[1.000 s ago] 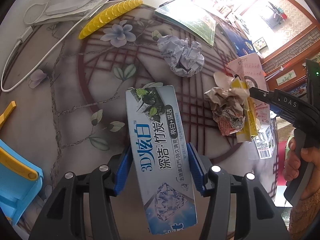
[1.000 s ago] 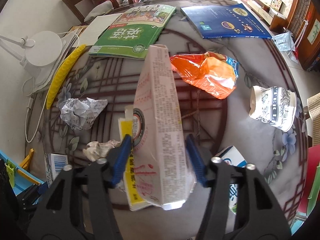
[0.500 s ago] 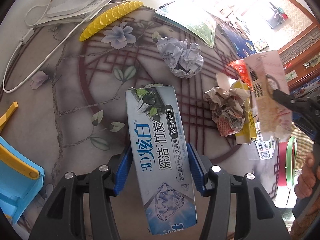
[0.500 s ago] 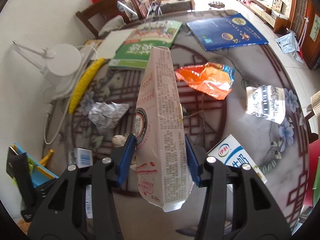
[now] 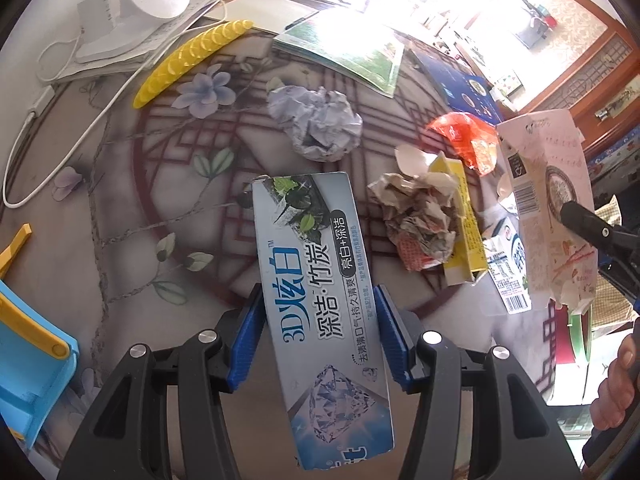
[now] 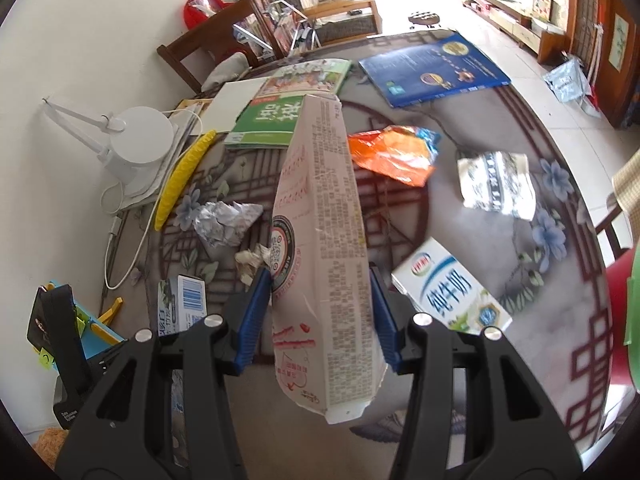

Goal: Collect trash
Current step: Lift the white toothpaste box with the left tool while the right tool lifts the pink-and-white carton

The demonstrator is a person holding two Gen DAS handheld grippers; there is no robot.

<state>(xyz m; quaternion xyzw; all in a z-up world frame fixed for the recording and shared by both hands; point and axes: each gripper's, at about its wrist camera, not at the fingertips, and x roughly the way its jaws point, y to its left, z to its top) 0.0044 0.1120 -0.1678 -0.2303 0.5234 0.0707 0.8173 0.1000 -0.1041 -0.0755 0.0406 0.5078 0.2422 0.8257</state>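
My left gripper (image 5: pixel 319 326) is shut on a grey-blue toothpaste box (image 5: pixel 316 280), its blue pads pressed on both long sides, held above the table. My right gripper (image 6: pixel 321 312) is shut on a pink-white carton (image 6: pixel 320 240), lifted off the table; the same carton (image 5: pixel 548 208) shows at the right of the left wrist view. On the table lie a crumpled grey paper ball (image 5: pixel 316 122), a brownish paper wad (image 5: pixel 416 216) on a yellow box (image 5: pixel 464 224), an orange wrapper (image 6: pixel 394 152), a milk carton (image 6: pixel 448 286) and a crushed patterned cup (image 6: pixel 496 186).
A white desk lamp (image 6: pixel 136 140) with its cable, a yellow strip (image 6: pixel 182 172), a green book (image 6: pixel 284 108) and a blue book (image 6: pixel 432 68) lie at the far side. A blue and yellow bin (image 5: pixel 28 352) stands at the left. A wooden chair (image 6: pixel 212 48) stands behind the round table (image 6: pixel 480 360).
The right gripper has lifted the pink carton up off the table, away from the paper wad and yellow box. The toothpaste box stays in the left gripper's hold, raised slightly.
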